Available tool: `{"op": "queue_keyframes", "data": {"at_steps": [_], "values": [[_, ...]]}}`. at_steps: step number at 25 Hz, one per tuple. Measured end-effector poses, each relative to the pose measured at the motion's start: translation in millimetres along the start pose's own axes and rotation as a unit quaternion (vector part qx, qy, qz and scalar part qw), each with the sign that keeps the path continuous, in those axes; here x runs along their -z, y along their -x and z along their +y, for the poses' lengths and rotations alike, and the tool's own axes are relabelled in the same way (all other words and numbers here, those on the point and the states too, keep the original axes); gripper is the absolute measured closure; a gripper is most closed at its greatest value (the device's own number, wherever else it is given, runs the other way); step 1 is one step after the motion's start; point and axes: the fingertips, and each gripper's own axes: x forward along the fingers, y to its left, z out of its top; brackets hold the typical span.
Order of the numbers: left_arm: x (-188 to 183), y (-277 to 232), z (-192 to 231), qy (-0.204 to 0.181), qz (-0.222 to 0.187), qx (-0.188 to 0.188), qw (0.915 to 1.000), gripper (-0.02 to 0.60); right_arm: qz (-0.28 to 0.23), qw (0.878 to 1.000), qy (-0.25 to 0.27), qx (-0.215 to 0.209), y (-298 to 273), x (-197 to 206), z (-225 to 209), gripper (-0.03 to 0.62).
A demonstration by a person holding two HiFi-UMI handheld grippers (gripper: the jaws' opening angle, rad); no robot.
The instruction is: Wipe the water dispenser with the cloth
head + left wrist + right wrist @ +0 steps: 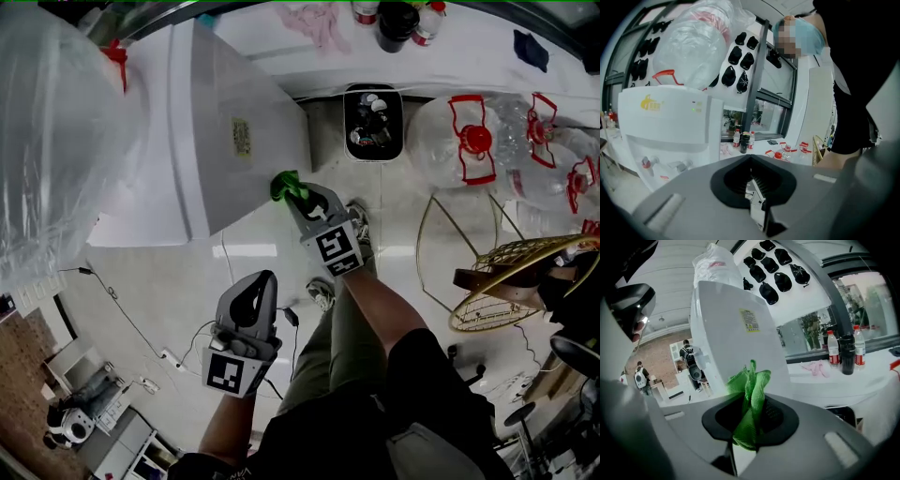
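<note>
The white water dispenser stands at the upper left of the head view with a clear bottle bagged in plastic on top. My right gripper is shut on a green cloth, which sits at the dispenser's lower side edge. In the right gripper view the cloth sticks up between the jaws, close to the dispenser's side panel. My left gripper hangs lower, away from the dispenser, shut with nothing in it. In the left gripper view the dispenser's front shows its taps.
A white bin with rubbish stands past the dispenser. Empty water jugs with red handles lie at the right, beside a gold wire stand. Cables run over the tiled floor. A counter holds bottles and a pink cloth.
</note>
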Motion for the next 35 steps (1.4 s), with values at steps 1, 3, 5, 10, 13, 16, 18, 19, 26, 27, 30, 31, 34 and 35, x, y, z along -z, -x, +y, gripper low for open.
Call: {"op": "queue_keyframes", "data": {"at_steps": [1, 3, 5, 10, 13, 16, 18, 19, 26, 27, 30, 31, 34, 35], "values": [[-2, -4, 1, 0.002, -0.002, -0.002, 1.0000, 0.580, 0.002, 1.000, 0.000, -0.001, -6, -2, -4, 0.514], [-4, -13, 4, 0.008, -0.004, -0.005, 0.9999, 0.580, 0.009, 1.000, 0.002, 0.002, -18, -5, -17, 0.514], [-5, -22, 8, 0.016, -0.004, -0.008, 0.9998, 0.580, 0.015, 1.000, 0.005, 0.006, -32, -10, -32, 0.514], [-7, -40, 11, 0.034, 0.000, -0.014, 0.9993, 0.580, 0.020, 1.000, 0.017, 0.011, -71, -27, -65, 0.514], [-6, -50, 13, 0.034, 0.007, -0.017, 0.9993, 0.580, 0.019, 1.000, 0.020, 0.015, -92, -39, -87, 0.514], [-8, -57, 18, 0.036, 0.008, -0.025, 0.9990, 0.580, 0.020, 0.999, 0.035, 0.019, -112, -52, -109, 0.514], [-8, -60, 22, 0.040, 0.009, -0.033, 0.9986, 0.580, 0.021, 0.998, 0.045, 0.026, -124, -60, -123, 0.514], [-8, -62, 23, 0.040, 0.009, -0.037, 0.9985, 0.580, 0.020, 0.998, 0.048, 0.030, -129, -64, -130, 0.514], [-8, -65, 23, 0.037, 0.012, -0.046, 0.9982, 0.580, 0.006, 0.996, 0.067, 0.060, -153, -99, -161, 0.514], [-9, -66, 23, 0.038, 0.012, -0.045, 0.9982, 0.580, 0.006, 0.995, 0.071, 0.066, -153, -103, -165, 0.514], [-11, -67, 24, 0.039, 0.011, -0.040, 0.9984, 0.580, 0.006, 0.994, 0.077, 0.077, -147, -111, -172, 0.514], [-12, -66, 24, 0.039, 0.010, -0.038, 0.9985, 0.580, 0.004, 0.994, 0.075, 0.079, -142, -113, -172, 0.514], [-18, -58, 24, 0.037, 0.001, -0.036, 0.9987, 0.580, -0.012, 0.994, 0.063, 0.086, -115, -122, -162, 0.514], [-20, -54, 24, 0.037, -0.002, -0.035, 0.9987, 0.580, -0.018, 0.994, 0.058, 0.088, -103, -125, -157, 0.514]]}}
